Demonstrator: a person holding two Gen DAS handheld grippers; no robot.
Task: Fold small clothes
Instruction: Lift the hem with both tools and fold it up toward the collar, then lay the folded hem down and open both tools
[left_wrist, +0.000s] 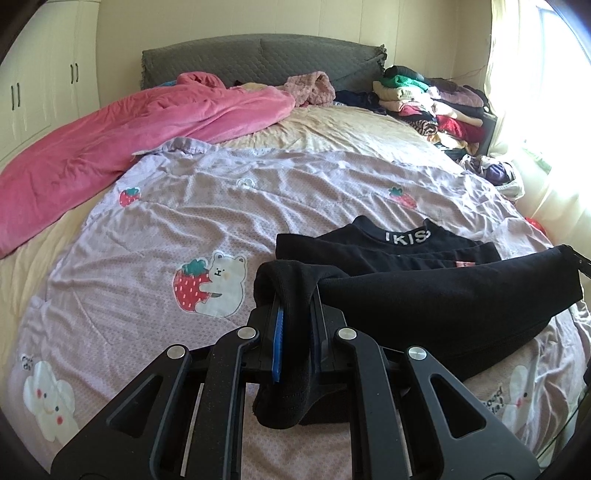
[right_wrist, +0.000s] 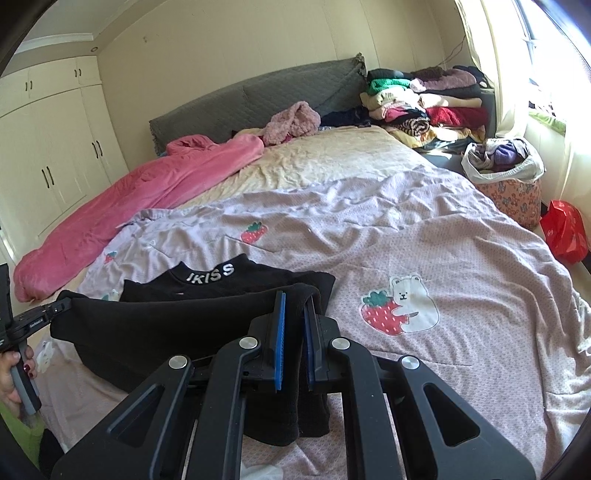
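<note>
Holding: two tools, each clamped on one end of a black garment's folded edge
Left tool (left_wrist: 295, 314): jaws together on black cloth, which bunches over the tips and hangs down between the fingers
Right tool (right_wrist: 293, 317): jaws together on the other end of the same edge, cloth draped down between the blue pads (right_wrist: 277, 343)
Garment (left_wrist: 424, 295): one, black, with a collar lettered "IKISS"; its far part lies flat on the bed, its near edge is stretched between the two tools, raised off the quilt
Garment to tools: it spans from the left tool rightward to the right tool; collar lies beyond both tools, toward the headboard
Hand (right_wrist: 14, 373): one visible, gripping the left tool's handle, at the left edge of the right wrist view
Quilt (left_wrist: 184, 221): one, lilac, with strawberry and bear patches, under the garment
Blanket (left_wrist: 110, 147): one, pink, along the bed's far left side
Clothes pile (right_wrist: 424, 103): one, stacked at the bed's head corner by the window
Basket (right_wrist: 506, 184): one, floral, beside the bed, full of cloth
Red bag (right_wrist: 565, 230): one, near the basket
</note>
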